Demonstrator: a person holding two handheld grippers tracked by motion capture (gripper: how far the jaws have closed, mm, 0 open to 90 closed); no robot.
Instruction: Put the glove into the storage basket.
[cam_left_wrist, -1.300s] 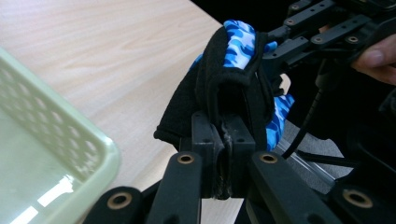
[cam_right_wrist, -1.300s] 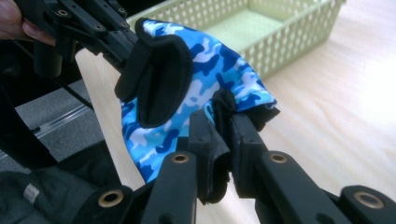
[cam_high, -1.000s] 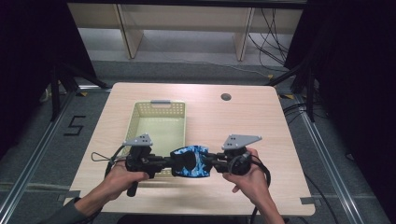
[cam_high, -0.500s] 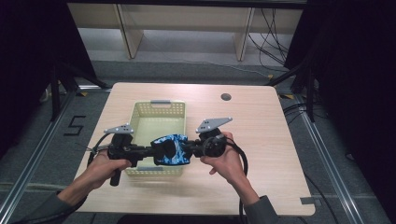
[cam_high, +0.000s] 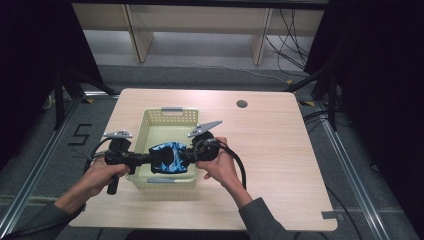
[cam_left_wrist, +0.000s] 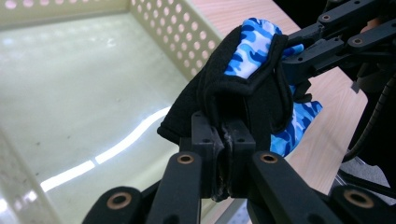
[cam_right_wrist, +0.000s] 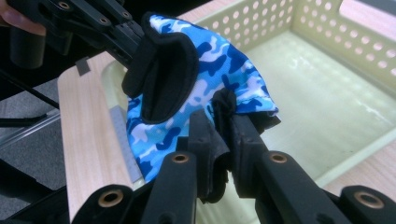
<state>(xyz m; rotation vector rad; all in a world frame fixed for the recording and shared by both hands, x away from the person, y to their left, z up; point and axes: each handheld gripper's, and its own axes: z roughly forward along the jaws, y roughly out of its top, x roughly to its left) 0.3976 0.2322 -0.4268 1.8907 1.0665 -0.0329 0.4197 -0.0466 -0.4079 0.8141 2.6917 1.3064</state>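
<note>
A blue camouflage glove with black trim (cam_high: 169, 158) hangs stretched between my two grippers, over the near part of a pale yellow perforated basket (cam_high: 150, 121). My left gripper (cam_high: 149, 159) comes in from the left and is shut on the glove's black edge (cam_left_wrist: 233, 100); its jaws (cam_left_wrist: 226, 154) pinch the fabric. My right gripper (cam_high: 186, 156) comes from the right and is shut on the other side of the glove (cam_right_wrist: 205, 79), cloth bunched between its pads (cam_right_wrist: 223, 140). The basket floor (cam_left_wrist: 70, 88) under the glove is bare.
The basket stands on a light wooden table (cam_high: 280, 150). A round cable hole (cam_high: 242, 104) lies at the table's back right. Black cables (cam_high: 240, 165) trail from the grippers. Metal frame rails (cam_high: 350, 165) run along both sides of the table.
Both hands have carried the glove away from the table's front edge, leftward and forward, so it now hangs over the basket's near part. Both grips are unchanged.
</note>
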